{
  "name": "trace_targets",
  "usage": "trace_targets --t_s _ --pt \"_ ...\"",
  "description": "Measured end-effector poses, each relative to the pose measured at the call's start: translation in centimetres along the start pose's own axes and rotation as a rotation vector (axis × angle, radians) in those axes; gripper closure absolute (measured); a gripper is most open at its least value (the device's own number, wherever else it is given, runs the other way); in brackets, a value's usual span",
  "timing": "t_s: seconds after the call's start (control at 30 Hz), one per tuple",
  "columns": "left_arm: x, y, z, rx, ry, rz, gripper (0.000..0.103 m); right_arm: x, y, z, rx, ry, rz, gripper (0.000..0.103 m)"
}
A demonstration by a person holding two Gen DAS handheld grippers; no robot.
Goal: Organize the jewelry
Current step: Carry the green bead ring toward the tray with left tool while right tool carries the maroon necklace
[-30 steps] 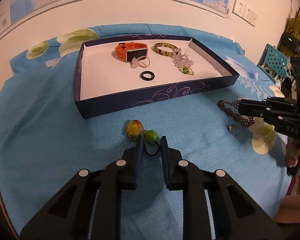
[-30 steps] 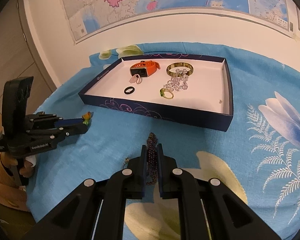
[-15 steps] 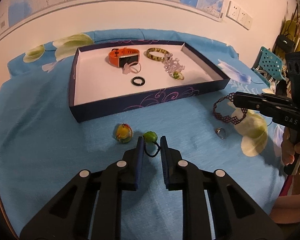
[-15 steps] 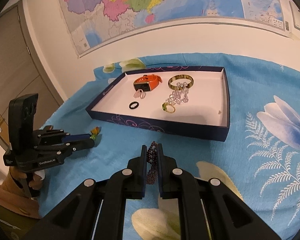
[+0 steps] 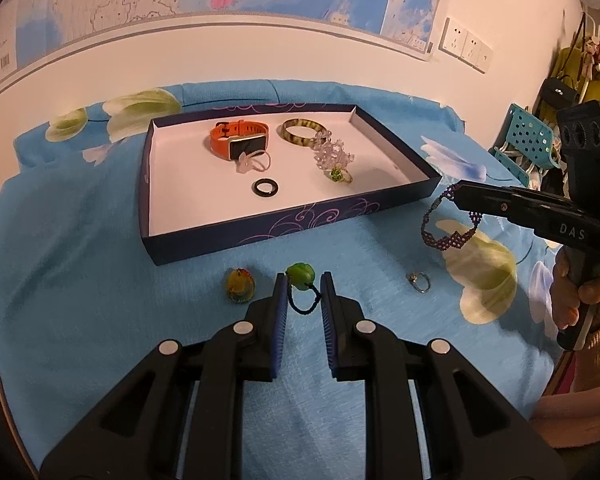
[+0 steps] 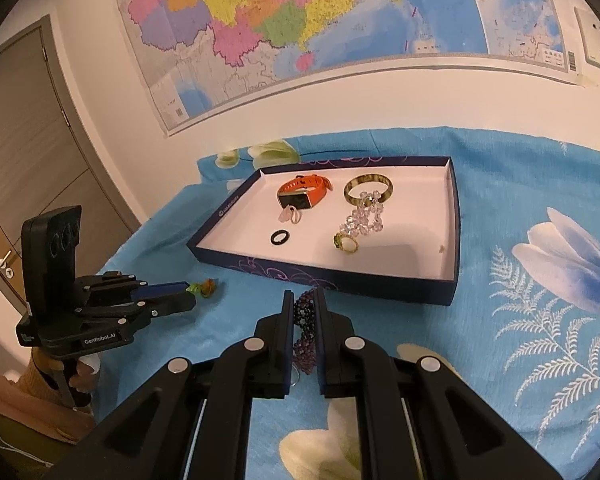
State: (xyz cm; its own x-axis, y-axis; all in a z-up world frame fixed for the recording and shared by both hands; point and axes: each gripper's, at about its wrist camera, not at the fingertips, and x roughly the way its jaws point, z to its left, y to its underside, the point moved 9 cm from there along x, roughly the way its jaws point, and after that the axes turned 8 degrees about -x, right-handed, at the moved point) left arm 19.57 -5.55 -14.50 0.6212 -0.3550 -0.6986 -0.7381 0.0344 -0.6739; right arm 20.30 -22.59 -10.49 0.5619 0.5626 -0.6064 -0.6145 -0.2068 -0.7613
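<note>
The left claw [image 5: 303,286] is closed on the black cord of a green bead charm [image 5: 300,271], which hangs just above the blue cloth [image 5: 80,280], ready to be carried. The right claw [image 6: 301,312] grips a purple bead bracelet [image 5: 448,236] lifted off the cloth, and a silver ring [image 5: 418,281] waits below it; farther on, the box [image 5: 260,232] holds the pieces already sorted, such as the orange watch [image 5: 238,142], so probably both go there.

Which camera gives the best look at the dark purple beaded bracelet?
The left wrist view: the dark purple beaded bracelet hangs as an open loop from the right gripper, clear against the blue cloth. The right wrist view shows only a strip of beads between its own fingers.
</note>
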Motion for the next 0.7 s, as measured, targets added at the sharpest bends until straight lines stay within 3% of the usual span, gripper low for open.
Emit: trace_targets --t_s 0.7 --pt "-1.0 -1.7 -0.3 0.006 0.007 -0.044 0.086 -0.4 -1.7 0.3 -0.01 -0.01 -0.038 0.095"
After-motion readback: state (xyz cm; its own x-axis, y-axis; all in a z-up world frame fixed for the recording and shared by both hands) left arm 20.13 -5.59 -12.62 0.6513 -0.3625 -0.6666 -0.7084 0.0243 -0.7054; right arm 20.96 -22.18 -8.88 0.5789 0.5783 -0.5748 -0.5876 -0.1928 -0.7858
